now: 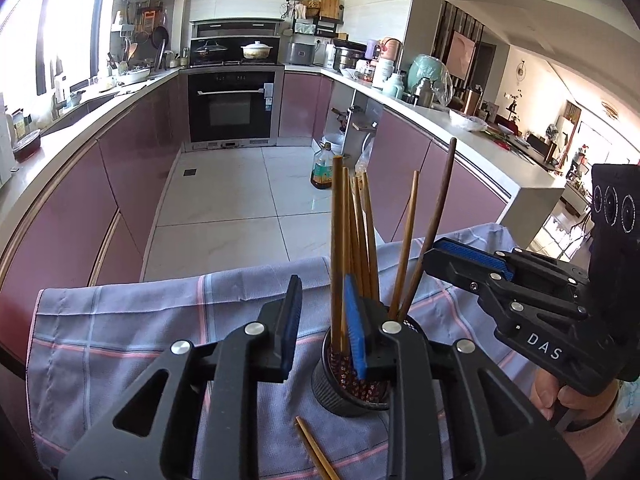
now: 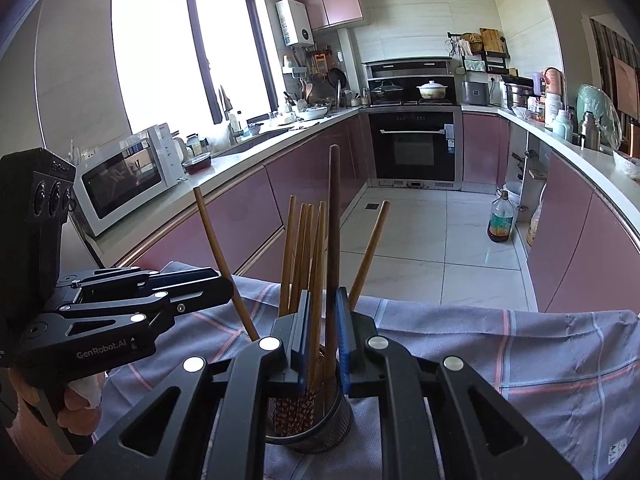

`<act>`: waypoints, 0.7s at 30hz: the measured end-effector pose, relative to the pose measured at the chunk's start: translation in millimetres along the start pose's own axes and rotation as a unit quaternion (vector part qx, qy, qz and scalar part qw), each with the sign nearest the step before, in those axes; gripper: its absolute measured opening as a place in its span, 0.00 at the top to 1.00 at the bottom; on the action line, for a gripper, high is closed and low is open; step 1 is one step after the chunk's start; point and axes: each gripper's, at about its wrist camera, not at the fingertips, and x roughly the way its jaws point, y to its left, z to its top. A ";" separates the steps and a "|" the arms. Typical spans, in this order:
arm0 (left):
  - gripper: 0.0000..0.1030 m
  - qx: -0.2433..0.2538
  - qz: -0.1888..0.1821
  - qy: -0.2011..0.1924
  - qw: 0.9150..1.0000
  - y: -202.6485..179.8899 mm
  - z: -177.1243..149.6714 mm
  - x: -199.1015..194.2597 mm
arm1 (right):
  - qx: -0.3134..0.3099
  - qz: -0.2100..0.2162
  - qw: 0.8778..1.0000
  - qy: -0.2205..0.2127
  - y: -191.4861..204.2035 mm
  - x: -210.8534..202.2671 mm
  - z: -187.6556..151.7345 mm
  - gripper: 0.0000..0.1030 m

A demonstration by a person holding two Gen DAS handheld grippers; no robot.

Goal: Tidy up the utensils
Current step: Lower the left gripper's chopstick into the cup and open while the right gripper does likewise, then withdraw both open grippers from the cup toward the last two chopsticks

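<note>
A dark mesh cup (image 1: 348, 392) (image 2: 320, 424) stands on a blue checked cloth (image 1: 120, 340) (image 2: 500, 340) and holds several light wooden chopsticks and one taller dark chopstick (image 1: 440, 208) (image 2: 333, 220). My left gripper (image 1: 323, 324) is open just above the cup's rim. A light chopstick (image 1: 337, 220) stands between its jaws, close to the right pad, with its lower end in the cup. My right gripper (image 2: 324, 340) hovers over the cup from the other side. Its jaws stand a narrow gap apart around the dark chopstick, which rests in the cup. One loose chopstick (image 1: 316, 452) lies on the cloth in front.
The cloth covers a surface whose far edge drops to the tiled kitchen floor. An oil bottle (image 1: 322, 168) (image 2: 500, 220) stands on the floor by the right cabinets. A microwave (image 2: 128, 172) sits on the left counter. A person's hand (image 1: 560, 396) holds the right gripper's handle.
</note>
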 end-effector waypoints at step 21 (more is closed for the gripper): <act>0.59 -0.016 0.031 -0.060 0.998 33.7 -76.8 -63.6 | -0.051 0.066 0.996 -0.023 31.8 -57.6 -41.8 0.72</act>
